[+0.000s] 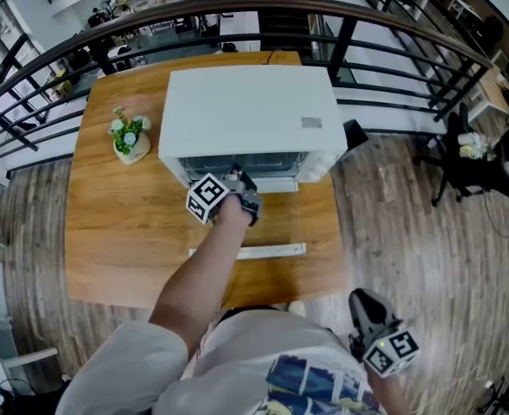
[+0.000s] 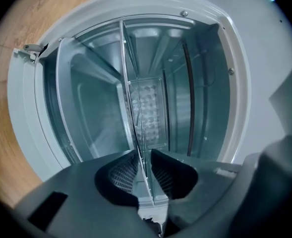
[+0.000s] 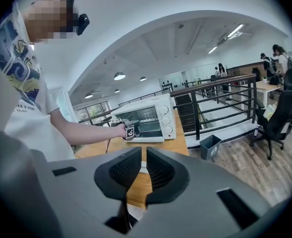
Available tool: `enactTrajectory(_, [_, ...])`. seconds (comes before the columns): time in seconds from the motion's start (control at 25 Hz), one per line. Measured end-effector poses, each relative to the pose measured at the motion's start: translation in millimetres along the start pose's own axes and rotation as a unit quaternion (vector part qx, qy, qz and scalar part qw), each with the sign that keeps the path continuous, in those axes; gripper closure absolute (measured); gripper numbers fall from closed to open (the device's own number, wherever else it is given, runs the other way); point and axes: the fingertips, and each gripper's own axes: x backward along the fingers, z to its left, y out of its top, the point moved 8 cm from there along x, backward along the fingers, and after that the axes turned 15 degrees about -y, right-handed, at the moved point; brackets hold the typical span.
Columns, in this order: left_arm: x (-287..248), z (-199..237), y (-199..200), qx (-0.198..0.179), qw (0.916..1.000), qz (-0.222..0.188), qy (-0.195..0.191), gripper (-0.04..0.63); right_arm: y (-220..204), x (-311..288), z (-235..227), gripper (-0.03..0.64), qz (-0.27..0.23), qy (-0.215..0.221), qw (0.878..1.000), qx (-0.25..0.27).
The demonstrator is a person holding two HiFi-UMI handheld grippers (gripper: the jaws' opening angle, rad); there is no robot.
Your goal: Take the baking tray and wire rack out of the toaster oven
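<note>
The white toaster oven [image 1: 250, 111] stands on the wooden table [image 1: 116, 223] with its door folded down. My left gripper [image 1: 241, 187] reaches level into the opening. In the left gripper view the cavity looks turned on its side. The thin front edge of the baking tray [image 2: 146, 185] runs between the jaws, with the wire rack's rod [image 2: 126, 73] against its underside. My left gripper [image 2: 145, 155] is shut on that edge. My right gripper [image 1: 362, 305] hangs off the table's near right corner, shut on nothing. From the right gripper [image 3: 144, 155] the oven [image 3: 146, 118] shows in the distance.
The door's pale handle bar [image 1: 247, 251] lies toward me on the table. A small potted plant [image 1: 130, 135] stands left of the oven. A black railing [image 1: 384, 37] runs behind the table. A grey bin [image 3: 210, 145] and an office chair [image 3: 279, 113] stand on the floor at the right.
</note>
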Motion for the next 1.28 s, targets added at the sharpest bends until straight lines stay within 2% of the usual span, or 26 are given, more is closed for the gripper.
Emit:
enactTrajectory(0.28, [-3, 1, 0, 0.007, 0.9998, -0.016, -0.005, 0.587, -1, 2, -5, 0.592, 0.001, -0.002, 1.000, -0.004])
enactTrajectory(0.64, [1, -1, -3, 0.021, 0.9992, -0.034, -0.007, 0.592, 0, 9, -18, 0.597, -0.005, -0.015, 1.000, -0.012])
enactTrajectory(1.28, [26, -6, -17, 0.027, 0.9988, -0.040, -0.004, 0.594, -1, 12, -28, 0.598, -0.005, 0.010, 1.000, -0.005])
